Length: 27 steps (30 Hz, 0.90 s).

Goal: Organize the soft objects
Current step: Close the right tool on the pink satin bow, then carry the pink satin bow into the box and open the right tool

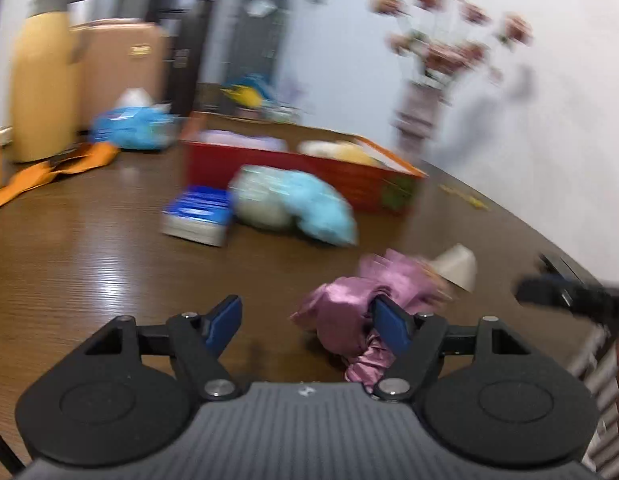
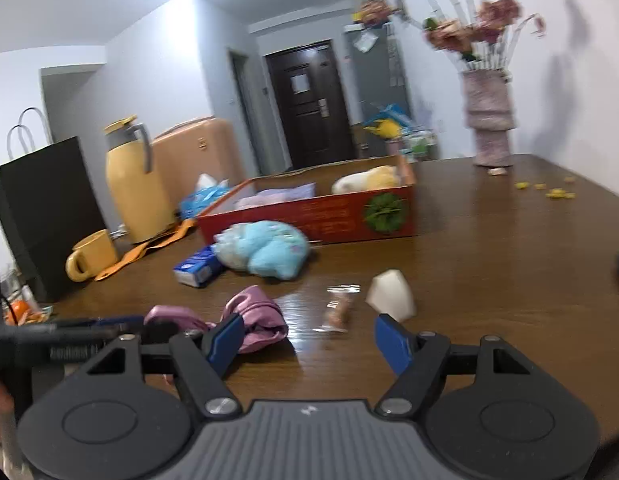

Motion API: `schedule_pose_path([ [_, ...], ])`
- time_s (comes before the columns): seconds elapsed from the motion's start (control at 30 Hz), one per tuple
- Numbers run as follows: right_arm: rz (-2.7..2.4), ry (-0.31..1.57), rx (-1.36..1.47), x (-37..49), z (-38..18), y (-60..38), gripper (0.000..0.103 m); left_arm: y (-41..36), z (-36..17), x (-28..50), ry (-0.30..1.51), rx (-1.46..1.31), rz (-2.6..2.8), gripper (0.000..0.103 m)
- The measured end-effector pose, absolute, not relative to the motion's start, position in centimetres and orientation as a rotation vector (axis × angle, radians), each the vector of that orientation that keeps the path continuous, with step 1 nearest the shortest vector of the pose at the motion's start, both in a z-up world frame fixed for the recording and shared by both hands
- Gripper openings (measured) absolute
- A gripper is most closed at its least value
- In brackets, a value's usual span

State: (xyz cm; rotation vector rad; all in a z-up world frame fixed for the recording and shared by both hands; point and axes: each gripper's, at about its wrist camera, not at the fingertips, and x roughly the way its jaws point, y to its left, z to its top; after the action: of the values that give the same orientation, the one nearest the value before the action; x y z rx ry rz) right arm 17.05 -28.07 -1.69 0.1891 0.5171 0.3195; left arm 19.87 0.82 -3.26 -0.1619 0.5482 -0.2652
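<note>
A crumpled pink satin cloth (image 1: 345, 308) lies on the brown table (image 1: 89, 264) against the right finger of my left gripper (image 1: 309, 320). That gripper is open and its left pad is bare. In the right wrist view the same pink cloth (image 2: 257, 314) lies by the left finger of my right gripper (image 2: 309, 340), which is open with only table between its pads. A light blue and white plush (image 2: 265, 248) lies in front of the red box (image 2: 309, 216). In the box are a yellow-white soft toy (image 2: 369, 180) and a pale lilac cloth (image 2: 277, 194).
A wrapped snack (image 2: 337, 312) and a white angular object (image 2: 391, 294) lie just ahead of the right gripper. A blue tissue pack (image 2: 197, 266), yellow mug (image 2: 91, 256), yellow thermos (image 2: 133, 188), black paper bag (image 2: 45, 216) and orange strap stand left. A flower vase (image 2: 489, 120) stands far right.
</note>
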Motion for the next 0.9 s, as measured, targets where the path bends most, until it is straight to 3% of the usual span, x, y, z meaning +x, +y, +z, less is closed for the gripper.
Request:
schedule_pose_path([
  [0.23,0.451,0.561,0.202,22.0,-2.5,-24.4,0.070,5.0,-2.1,20.5,0.575,-0.472,-0.349,0.084],
  [0.4,0.462,0.641,0.252,25.1,-4.3,-23.0,0.046,4.1,-2.4,22.3,0.631,-0.541,-0.329,0.083],
  [0.47,0.464,0.650,0.256,25.0,-5.0,-22.7,0.042,2.5,-2.9,22.8,0.684,-0.466,-0.298,0.064],
  [0.63,0.470,0.634,0.277,23.0,-5.7,-23.2,0.030,1.3,-4.4,20.9,0.708,-0.364,-0.289,0.057],
  [0.7,0.465,0.623,0.265,22.2,-5.9,-23.1,0.027,1.1,-4.5,20.4,0.705,-0.347,-0.296,0.050],
  [0.73,0.463,0.620,0.262,21.9,-5.9,-23.1,0.025,0.9,-4.6,20.2,0.705,-0.343,-0.308,0.038],
  [0.77,0.459,0.618,0.264,21.7,-5.8,-23.1,0.023,0.8,-4.6,20.1,0.707,-0.340,-0.317,0.032],
  [0.9,0.442,0.599,0.247,20.6,-5.1,-23.0,0.021,0.0,-3.6,18.9,0.660,-0.297,-0.333,0.021],
])
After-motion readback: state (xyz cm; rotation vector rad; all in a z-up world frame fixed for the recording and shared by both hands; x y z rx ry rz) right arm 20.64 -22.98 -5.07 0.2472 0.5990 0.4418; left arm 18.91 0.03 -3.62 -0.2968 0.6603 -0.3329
